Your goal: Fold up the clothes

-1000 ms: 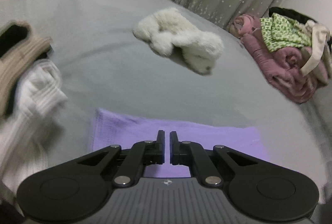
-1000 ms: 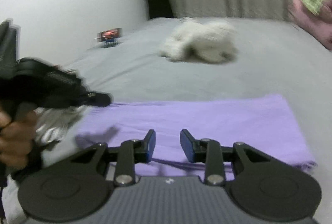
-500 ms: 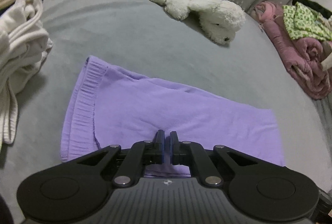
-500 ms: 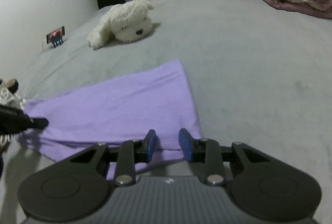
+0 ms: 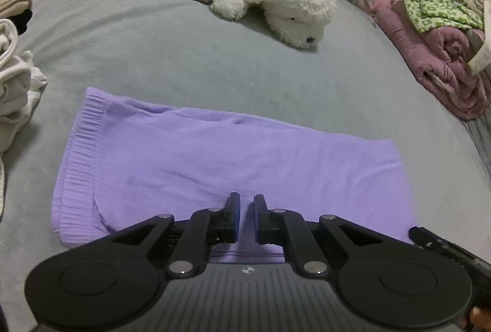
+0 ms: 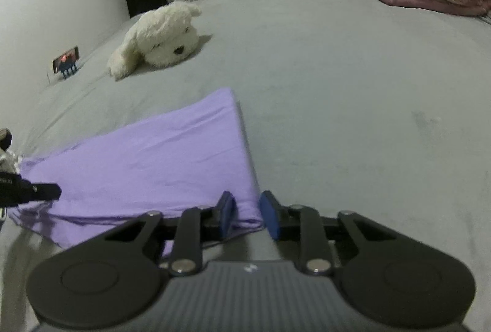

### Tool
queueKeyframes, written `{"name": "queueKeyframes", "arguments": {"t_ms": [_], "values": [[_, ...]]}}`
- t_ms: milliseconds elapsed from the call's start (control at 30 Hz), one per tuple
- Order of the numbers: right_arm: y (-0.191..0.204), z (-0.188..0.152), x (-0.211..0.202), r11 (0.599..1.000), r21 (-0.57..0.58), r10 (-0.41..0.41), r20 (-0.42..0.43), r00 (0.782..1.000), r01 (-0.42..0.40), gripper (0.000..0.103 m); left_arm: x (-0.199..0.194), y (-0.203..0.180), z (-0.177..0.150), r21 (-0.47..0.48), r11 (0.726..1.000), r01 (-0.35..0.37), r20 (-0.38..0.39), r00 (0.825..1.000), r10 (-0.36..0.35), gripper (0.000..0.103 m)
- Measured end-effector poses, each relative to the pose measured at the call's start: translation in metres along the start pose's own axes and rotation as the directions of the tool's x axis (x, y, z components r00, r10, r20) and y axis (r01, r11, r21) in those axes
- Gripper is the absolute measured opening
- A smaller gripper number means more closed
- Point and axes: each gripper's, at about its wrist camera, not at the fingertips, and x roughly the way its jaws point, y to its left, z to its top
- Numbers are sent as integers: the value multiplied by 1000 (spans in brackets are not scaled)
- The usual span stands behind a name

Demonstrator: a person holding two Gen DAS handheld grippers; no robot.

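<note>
With the left gripper (image 5: 246,216) a slit apart, opening and empty over the near hem of the purple garment (image 5: 214,166) spread flat on the bed (image 5: 184,55), and the right gripper (image 6: 248,216) closing around its near corner, the next fold seems due: pinch, lift, carry toward the toy dog (image 5: 264,0).

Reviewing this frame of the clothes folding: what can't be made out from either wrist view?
- Near edge of the purple garment: hidden under the left gripper body; contact unclear as its fingers open.
- Garment corner under the right gripper: whether the closing fingers pinch it is unclear.
- Phone screen: too small.
- White clothes: cut off by the left-wrist view's edge.
</note>
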Motion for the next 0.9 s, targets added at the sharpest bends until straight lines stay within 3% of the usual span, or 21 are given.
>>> {"name": "queueKeyframes", "arguments": {"t_ms": [100,433,567,667,900], "values": [[-13,3,-6,998,24,-59,9,998,59,12,0,2,2,-19,1000,3,-6,1000,-3,7],[10,2,-24,996,-77,52,51,997,-48,12,-1,-9,-2,16,1000,7,-9,1000,-7,7],[19,-8,-11,983,-183,-8,-7,1000,6,13,5,-9,-2,9,1000,5,-21,1000,-4,7],[9,-10,-14,985,-174,-11,0,1000,11,19,5,-7,-2,-1,1000,7,-26,1000,-7,7],[8,5,-18,984,-176,-6,21,1000,10,19,2,-13,-1,6,1000,6,-14,1000,-6,8]]}}
